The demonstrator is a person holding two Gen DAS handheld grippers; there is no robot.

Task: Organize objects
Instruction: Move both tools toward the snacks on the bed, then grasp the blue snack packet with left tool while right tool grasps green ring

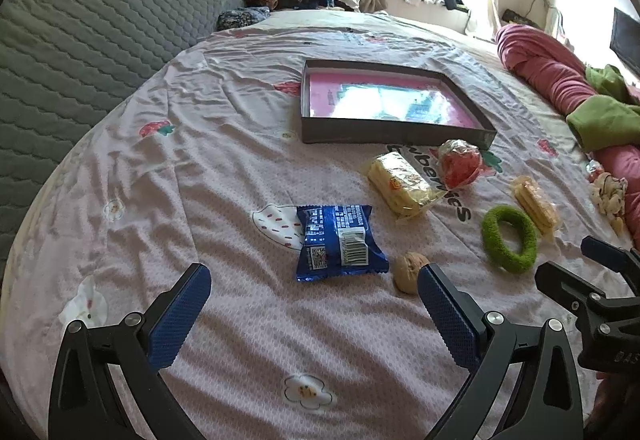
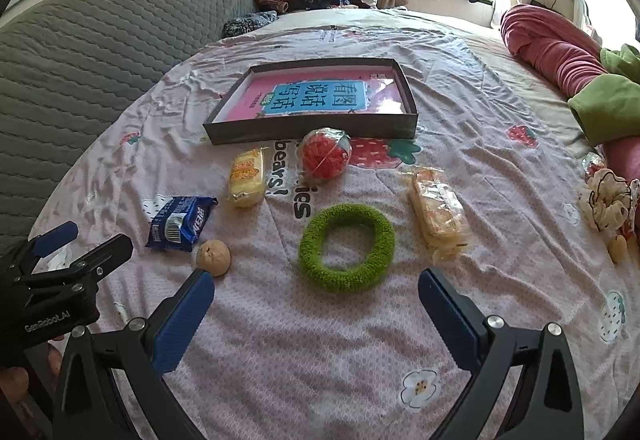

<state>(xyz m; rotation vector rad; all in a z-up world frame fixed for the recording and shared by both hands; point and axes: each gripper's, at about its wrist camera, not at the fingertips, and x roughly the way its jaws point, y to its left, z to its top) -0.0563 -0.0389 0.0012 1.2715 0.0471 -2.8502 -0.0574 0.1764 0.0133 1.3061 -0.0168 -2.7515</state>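
While nothing is gripped yet, both claws hang wide and empty over the bed (image 2: 280, 360): left claw (image 1: 314, 282), right claw (image 2: 316, 286). Nearest the left, blue packet (image 1: 340, 242) at 12 o'clock, walnut (image 1: 410, 272) at 1. Nearest the right, green ring (image 2: 347, 246) at 12. Farther: two yellow snack packs (image 2: 247, 177), (image 2: 438, 217), red ball (image 2: 325, 152), then dark tray (image 2: 320, 129), no loose items inside. Likely step: first pick. Next move calls for descending, closing, carrying to tray.

A fuzzy green fabric ring (image 2: 347, 247) lies on the pale pink bedsheet printed with strawberries and white flowers (image 2: 320, 340). The crinkly snack packet (image 1: 340, 242) is deep blue with a white barcode; the shallow dark cardboard box (image 2: 316, 127) is lined pink and blue.
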